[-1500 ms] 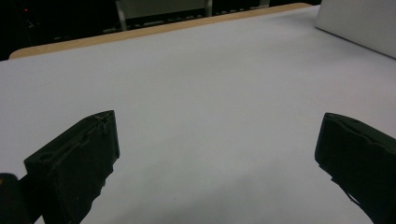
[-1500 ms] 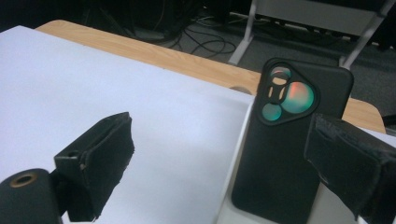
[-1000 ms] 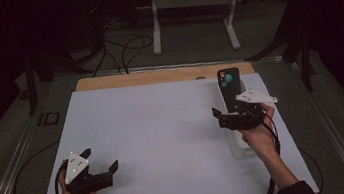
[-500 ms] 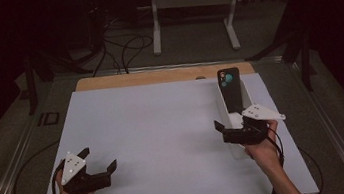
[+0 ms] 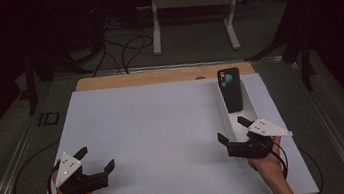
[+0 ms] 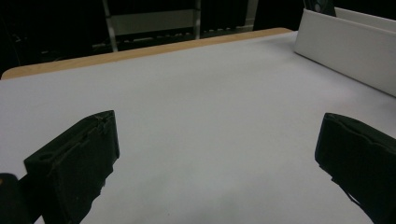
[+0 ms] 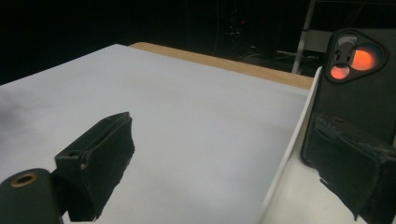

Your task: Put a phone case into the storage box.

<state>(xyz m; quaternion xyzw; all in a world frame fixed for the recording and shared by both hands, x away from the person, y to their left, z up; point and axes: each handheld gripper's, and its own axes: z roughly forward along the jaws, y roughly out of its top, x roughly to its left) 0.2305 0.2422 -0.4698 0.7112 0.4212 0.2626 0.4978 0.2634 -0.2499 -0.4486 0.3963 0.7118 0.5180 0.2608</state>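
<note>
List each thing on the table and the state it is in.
phone: back up, leaning on the tray's far end, free of both grippers
tray: open-topped, flat on the table
left gripper: open, holding nothing
right gripper: open, holding nothing, at the tray's near end

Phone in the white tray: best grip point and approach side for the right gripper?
Grip the phone by its long edges near the top end, coming from above. It leans camera-end up against the far end of the narrow white tray, whose side walls flank its lower part, so the raised upper part looks most reachable. The right gripper is open at the tray's near end.
</note>
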